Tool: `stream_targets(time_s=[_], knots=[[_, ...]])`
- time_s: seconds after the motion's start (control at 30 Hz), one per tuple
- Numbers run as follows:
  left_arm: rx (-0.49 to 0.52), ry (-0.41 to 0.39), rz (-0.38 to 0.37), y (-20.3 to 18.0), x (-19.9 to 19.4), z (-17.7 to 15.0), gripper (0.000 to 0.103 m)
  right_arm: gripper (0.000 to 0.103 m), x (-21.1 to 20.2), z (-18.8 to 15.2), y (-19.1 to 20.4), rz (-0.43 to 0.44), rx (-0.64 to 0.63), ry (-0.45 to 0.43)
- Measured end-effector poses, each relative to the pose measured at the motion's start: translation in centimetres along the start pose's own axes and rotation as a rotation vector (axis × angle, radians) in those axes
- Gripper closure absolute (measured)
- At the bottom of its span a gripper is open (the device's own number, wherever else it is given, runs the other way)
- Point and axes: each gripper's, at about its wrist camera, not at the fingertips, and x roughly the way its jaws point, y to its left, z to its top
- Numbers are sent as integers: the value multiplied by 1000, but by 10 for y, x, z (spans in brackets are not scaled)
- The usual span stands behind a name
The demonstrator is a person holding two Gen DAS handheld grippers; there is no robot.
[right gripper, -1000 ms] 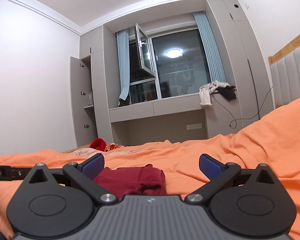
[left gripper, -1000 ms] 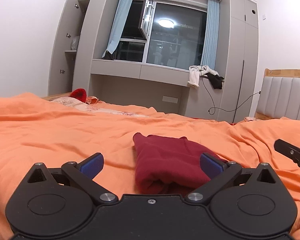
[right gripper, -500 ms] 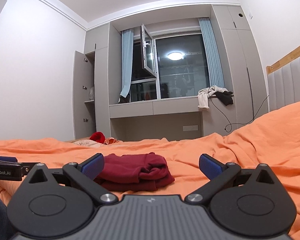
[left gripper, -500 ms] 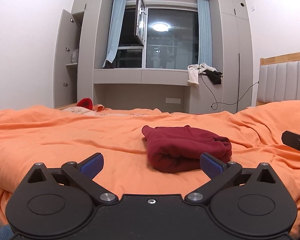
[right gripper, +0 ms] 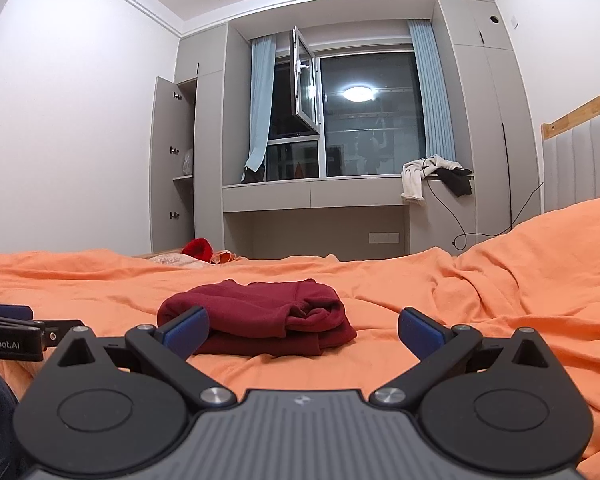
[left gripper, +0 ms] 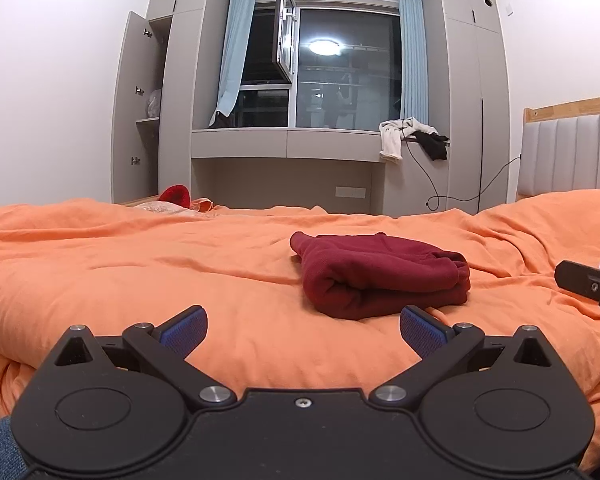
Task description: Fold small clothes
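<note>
Left tool (left gripper: 303, 326) is sitting wide open, blue-padded fingers (left gripper: 184, 326) spread far apart and gripping nothing. Right tool (right gripper: 303, 327) is likewise gaping fully, nothing between its blue pads (right gripper: 420, 330).

Folded dark red knit garment (left gripper: 380, 276) is lying in a compact bundle on the rumpled orange duvet-covered bed (left gripper: 120, 272), ahead of the left tool and off toward its right finger, apart from both fingers. In the right wrist view the same garment (right gripper: 260, 312) is lying ahead and toward the left finger, whose pad is overlapping the bundle's near left edge in the picture; cannot tell if it is touching. Rolled fold edge is facing the tools, layers stacked.

Right tool's black finger is poking into the left wrist view at the far right edge (left gripper: 592, 286), beside the garment but clear of it. Left tool is showing at the left edge of the right wrist view (right gripper: 8, 334), white lettering on its side.

Beyond the tools: small bright red cloth item (left gripper: 176, 194) is resting at the bed's far edge, grey padded headboard with wooden rail (left gripper: 568, 152) off to the right, grey built-in wardrobe with open door (left gripper: 140, 112) at far left, dark window with light blue curtains (left gripper: 328, 76) straight ahead, white and black clothes (left gripper: 412, 136) draped over the ledge below it.
</note>
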Motion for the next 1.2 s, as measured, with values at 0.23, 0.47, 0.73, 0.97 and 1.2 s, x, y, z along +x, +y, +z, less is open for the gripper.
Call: stream_targets(time_s=[0.23, 0.47, 0.73, 0.97, 1.2], knots=[[-5, 7, 10, -1, 1, 0, 1, 0, -1, -1, -1, -1, 0, 1], [-4, 12, 18, -3, 3, 1, 1, 0, 0, 0, -3, 0, -1, 2], [-4, 12, 19, -3, 3, 1, 1, 0, 1, -2, -3, 0, -9, 6], [-4, 12, 19, -3, 3, 1, 1, 0, 1, -2, -4, 1, -11, 6], [-3, 12, 20, -3, 3, 1, 1, 0, 1, -2, -3, 1, -12, 8]])
